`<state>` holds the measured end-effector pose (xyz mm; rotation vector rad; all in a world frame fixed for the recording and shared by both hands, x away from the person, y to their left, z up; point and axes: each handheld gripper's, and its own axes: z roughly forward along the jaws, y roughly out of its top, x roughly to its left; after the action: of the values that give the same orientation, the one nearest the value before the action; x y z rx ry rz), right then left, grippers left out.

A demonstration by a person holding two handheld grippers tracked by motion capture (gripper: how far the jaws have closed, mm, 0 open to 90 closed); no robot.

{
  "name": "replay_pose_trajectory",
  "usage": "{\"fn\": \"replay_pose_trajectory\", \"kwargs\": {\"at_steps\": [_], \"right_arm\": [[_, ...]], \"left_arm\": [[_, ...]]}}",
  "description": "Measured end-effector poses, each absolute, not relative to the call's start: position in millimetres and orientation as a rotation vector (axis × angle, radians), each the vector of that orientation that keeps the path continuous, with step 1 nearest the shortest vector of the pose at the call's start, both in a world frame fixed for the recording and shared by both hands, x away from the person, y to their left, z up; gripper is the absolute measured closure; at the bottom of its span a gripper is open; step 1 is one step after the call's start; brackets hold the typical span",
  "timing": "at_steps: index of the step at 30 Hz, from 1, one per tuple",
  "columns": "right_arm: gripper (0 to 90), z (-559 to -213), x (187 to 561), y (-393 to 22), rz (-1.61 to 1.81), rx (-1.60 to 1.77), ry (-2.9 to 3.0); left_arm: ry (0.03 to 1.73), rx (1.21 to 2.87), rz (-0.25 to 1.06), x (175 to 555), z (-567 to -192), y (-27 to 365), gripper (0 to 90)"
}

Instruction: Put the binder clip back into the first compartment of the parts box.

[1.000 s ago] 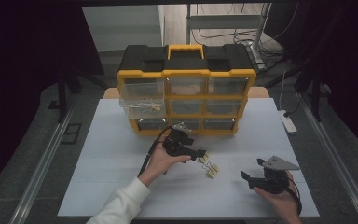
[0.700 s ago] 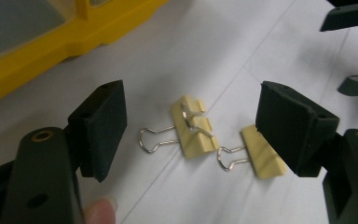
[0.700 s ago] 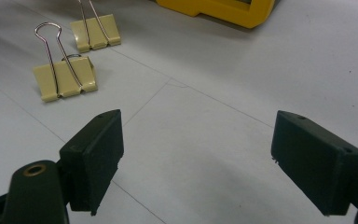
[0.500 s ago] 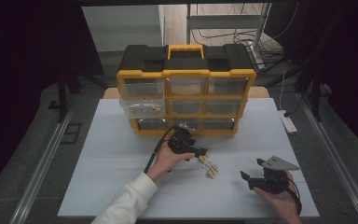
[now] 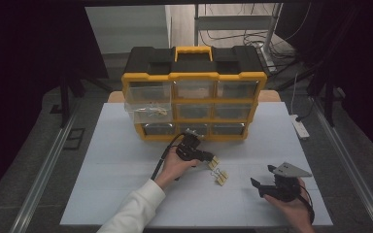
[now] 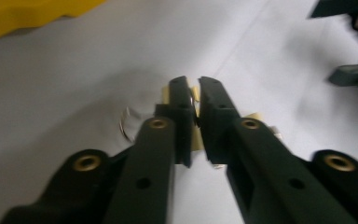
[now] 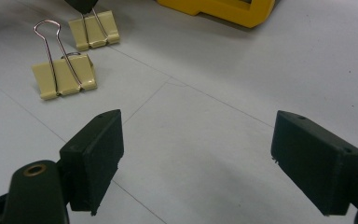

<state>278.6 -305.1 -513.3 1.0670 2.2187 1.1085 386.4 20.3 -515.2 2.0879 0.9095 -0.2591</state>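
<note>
White table (image 5: 102, 165). Yellow-black drawer organizer (image 5: 194, 92) at upper centre. Two beige binder clips (image 5: 218, 171) at centre, close together. White power strip (image 5: 300, 127) at right edge.

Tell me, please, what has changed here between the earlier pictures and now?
The left gripper has come down onto the farther binder clip, and its jaws have just been closing; they now pinch it. The nearer binder clip, the right gripper with its open jaws and the yellow organiser stayed put.
</note>
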Motion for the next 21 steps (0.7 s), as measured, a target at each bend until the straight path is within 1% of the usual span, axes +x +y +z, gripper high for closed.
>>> {"fn": "replay_pose_trajectory", "kwargs": {"at_steps": [2, 8, 16, 21], "right_arm": [[17.4, -513, 279, -305, 1.108, 1.067, 2.218], [17.4, -513, 278, -306, 1.108, 1.068, 2.216], [17.4, -513, 278, -305, 1.106, 1.067, 2.216], [17.4, -513, 278, -305, 1.105, 1.067, 2.216]], "left_arm": [[0.901, 2.079, -0.271, 385, -514, 20, 88.3], [0.866, 2.071, -0.221, 378, -506, 22, 88.7], [0.806, 2.041, -0.147, 363, -485, 32, 88.6], [0.780, 2.022, -0.126, 354, -476, 35, 88.6]]}}
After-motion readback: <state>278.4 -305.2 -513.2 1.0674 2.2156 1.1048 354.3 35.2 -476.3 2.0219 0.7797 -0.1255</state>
